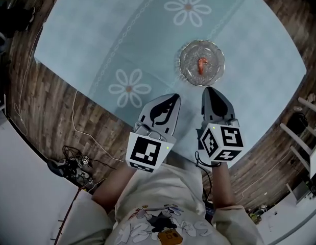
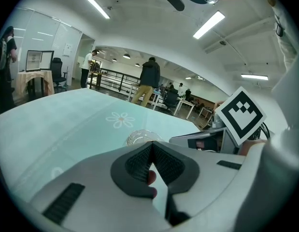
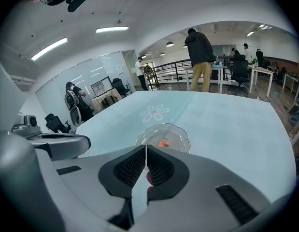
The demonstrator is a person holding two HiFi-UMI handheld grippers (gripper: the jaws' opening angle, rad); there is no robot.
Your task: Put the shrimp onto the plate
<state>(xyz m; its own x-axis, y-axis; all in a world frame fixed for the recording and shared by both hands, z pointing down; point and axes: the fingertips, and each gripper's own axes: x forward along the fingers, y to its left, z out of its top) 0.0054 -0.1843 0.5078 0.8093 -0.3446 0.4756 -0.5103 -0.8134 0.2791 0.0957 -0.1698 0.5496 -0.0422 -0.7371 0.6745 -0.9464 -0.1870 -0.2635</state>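
An orange shrimp (image 1: 202, 65) lies in the middle of a clear glass plate (image 1: 188, 74) on the pale blue tablecloth. My right gripper (image 1: 208, 90) is just short of the plate's near rim, jaws shut on nothing. My left gripper (image 1: 175, 97) hovers beside it, a little further left, also shut and empty. In the right gripper view the plate (image 3: 176, 131) and the shrimp (image 3: 163, 143) sit straight beyond the closed right gripper (image 3: 146, 148). The left gripper view shows the plate (image 2: 137, 137) peeking over the closed left gripper (image 2: 151, 143).
The blue cloth (image 1: 96, 29) with white flower prints (image 1: 129, 88) covers the table, whose near edge runs below the grippers. Cables (image 1: 71, 165) lie on the wooden floor at left. Several people (image 3: 199, 52) stand by desks far behind the table.
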